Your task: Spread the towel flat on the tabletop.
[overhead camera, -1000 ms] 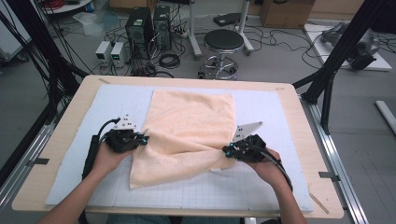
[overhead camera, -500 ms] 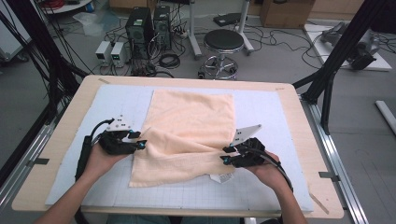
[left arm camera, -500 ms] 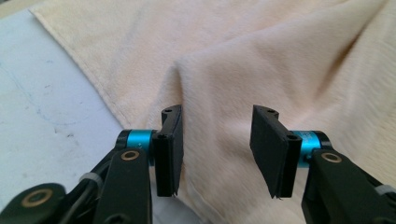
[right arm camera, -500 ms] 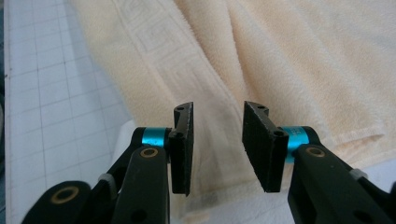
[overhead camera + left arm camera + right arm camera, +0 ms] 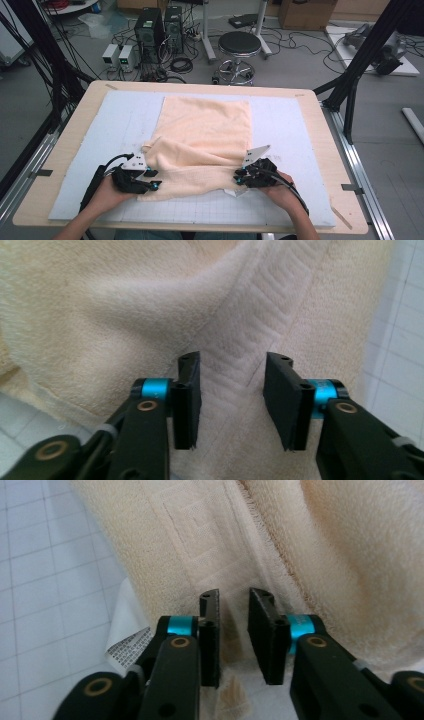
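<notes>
A peach towel (image 5: 205, 125) lies on the pale grid mat (image 5: 125, 115), its near part folded into a rumpled layer. My left gripper (image 5: 153, 179) sits at the fold's near left corner. In the left gripper view its jaws (image 5: 230, 360) stand apart over the towel's woven band (image 5: 260, 305); they have just been closing, and the pads press on nothing. My right gripper (image 5: 238, 177) is at the near right corner. Its jaws (image 5: 234, 596) leave a narrow gap over the towel's hem (image 5: 200, 535); they too have just been closing, without pinching cloth.
A white care label (image 5: 125, 635) sticks out from under the towel beside the right gripper. The mat covers a wooden table (image 5: 80, 110). Beyond the far edge stand a stool (image 5: 240, 45) and computer boxes (image 5: 160, 25) on the floor.
Both hands have drawn back toward the table's front edge and sunk lower. The towel's near part has come with them and now lies folded between the grippers.
</notes>
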Demonstrator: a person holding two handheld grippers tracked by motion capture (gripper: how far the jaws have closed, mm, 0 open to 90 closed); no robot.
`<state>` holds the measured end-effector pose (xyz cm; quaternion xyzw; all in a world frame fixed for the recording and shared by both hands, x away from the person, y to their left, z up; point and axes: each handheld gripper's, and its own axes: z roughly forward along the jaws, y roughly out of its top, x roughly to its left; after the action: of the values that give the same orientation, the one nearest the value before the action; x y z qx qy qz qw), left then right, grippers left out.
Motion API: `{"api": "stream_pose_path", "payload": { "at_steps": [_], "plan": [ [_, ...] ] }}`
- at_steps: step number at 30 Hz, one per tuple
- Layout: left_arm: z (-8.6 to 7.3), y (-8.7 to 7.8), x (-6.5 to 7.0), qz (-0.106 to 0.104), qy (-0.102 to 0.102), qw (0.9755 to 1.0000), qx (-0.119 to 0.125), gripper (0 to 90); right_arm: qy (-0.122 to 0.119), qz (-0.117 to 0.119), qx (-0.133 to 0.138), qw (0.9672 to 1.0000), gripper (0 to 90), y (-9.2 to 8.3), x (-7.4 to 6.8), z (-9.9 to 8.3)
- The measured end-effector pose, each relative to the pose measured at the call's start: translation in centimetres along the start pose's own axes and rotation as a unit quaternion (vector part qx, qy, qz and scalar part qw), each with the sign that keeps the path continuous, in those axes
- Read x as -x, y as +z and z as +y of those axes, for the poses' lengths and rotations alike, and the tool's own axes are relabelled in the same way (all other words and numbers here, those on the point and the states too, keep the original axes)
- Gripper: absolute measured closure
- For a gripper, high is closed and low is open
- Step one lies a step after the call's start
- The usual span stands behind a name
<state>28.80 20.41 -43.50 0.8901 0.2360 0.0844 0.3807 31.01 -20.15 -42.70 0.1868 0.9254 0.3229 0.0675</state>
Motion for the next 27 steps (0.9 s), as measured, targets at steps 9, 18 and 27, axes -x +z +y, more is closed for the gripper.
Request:
{"api": "stream_pose_path", "payload": {
  "at_steps": [9, 18, 27],
  "plan": [
    [-0.1, -0.7, 1.0, 0.001, 0.018, 0.9998, -0.008, 87.0, -0.001, 0.048, 0.006, 0.9988, 90.0, -0.3, -0.9, -0.4],
    [-0.2, -1.3, 0.6, -0.005, 0.004, 0.9999, 0.011, 62.5, -0.013, 0.02, 0.036, 0.9991, 63.5, -1.2, -1.1, -0.3],
    [0.8, -0.2, -0.7, 0.003, -0.005, 1.0, 0.006, 54.5, -0.013, -0.013, 0.051, 0.9985, 58.1, -1.6, -0.2, 0.9]
  ]
}}
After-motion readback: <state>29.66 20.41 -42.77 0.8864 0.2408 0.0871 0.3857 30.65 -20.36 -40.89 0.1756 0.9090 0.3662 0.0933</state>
